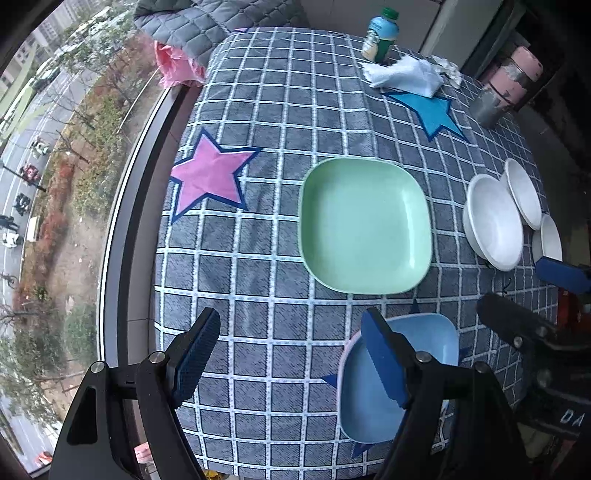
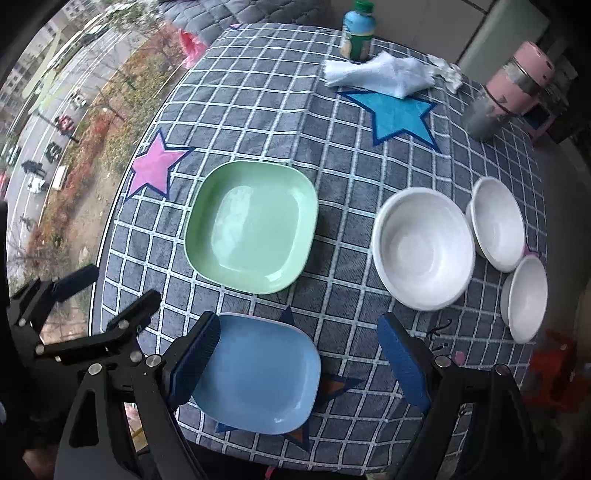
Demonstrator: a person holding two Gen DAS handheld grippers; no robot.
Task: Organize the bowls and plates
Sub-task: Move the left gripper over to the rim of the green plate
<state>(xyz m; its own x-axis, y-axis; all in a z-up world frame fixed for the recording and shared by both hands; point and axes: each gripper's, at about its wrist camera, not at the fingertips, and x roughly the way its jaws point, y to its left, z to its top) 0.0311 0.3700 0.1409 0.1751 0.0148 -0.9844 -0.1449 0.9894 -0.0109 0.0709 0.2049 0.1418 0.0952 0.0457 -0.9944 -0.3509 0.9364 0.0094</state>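
Note:
A green square plate lies mid-table on the checked cloth. A blue square plate sits at the near edge. Three white bowls stand to the right: a large one and two smaller ones. My left gripper hangs open over bare cloth, its right finger above the blue plate's left part. My right gripper is open, its left finger over the blue plate's left edge. Neither holds anything.
At the back stand a bottle, a crumpled white cloth and a pink and metal container. The table's left edge runs along a window. Pink and blue star patches mark the cloth.

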